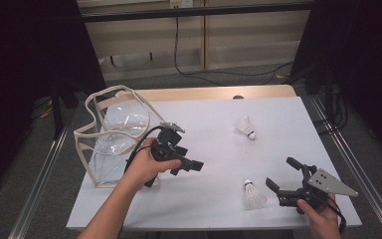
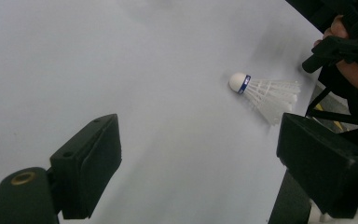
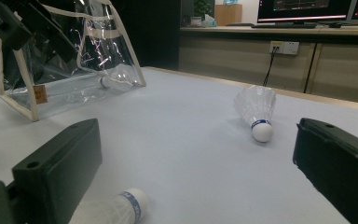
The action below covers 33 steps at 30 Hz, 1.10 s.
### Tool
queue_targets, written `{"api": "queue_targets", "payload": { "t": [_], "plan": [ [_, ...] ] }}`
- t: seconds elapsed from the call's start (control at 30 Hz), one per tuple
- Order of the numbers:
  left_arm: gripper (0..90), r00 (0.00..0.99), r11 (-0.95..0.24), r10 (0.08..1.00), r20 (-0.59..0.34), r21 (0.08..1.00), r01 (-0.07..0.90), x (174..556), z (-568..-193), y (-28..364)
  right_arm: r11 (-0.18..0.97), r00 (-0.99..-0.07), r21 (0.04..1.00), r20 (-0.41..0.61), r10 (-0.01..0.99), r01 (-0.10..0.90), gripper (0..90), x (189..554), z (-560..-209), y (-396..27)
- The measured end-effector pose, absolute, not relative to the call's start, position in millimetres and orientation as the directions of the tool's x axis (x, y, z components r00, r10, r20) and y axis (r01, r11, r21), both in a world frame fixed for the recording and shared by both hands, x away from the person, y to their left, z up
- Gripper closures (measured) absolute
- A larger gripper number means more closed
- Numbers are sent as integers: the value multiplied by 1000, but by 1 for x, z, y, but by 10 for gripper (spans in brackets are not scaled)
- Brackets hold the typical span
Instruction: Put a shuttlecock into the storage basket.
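At the lower right of the high view the right gripper [image 1: 284,175] waits with jaws apart and empty, just beside the near shuttlecock [image 1: 252,193]. Left of centre, the left gripper [image 1: 188,165] is likewise apart and empty. A careless reach could roll the light shuttlecock away. Two shuttlecocks lie loose, the far one [image 1: 245,127] higher up; one clear bag [image 1: 119,134] stands at left.

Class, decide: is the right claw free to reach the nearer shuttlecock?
Probably yes. The right claw stands open beside the nearer shuttlecock, with bare table between them.
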State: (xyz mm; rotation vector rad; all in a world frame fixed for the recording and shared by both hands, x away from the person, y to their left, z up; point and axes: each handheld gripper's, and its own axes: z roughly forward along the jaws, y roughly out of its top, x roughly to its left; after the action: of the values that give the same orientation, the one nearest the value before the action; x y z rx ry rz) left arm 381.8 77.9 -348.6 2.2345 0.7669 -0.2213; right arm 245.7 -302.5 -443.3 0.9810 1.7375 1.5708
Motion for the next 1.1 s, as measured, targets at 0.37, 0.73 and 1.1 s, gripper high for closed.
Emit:
{"api": "queue_targets", "payload": {
  "t": [0.37, 0.73, 1.1],
  "plan": [
    [130, 812, -553, 454, -367, 599, 579, 376, -360, 73, 32, -554, 991, 46, 831, 130, 9, 246, -443, -302],
    [118, 827, -561, 437, -352, 612, 557, 369, -368, 69, 32, -554, 991, 46, 831, 130, 9, 246, -443, -302],
    [111, 837, -565, 419, -353, 620, 544, 364, -375, 62, 31, -553, 991, 47, 832, 131, 9, 246, -443, -302]
  ]
}}
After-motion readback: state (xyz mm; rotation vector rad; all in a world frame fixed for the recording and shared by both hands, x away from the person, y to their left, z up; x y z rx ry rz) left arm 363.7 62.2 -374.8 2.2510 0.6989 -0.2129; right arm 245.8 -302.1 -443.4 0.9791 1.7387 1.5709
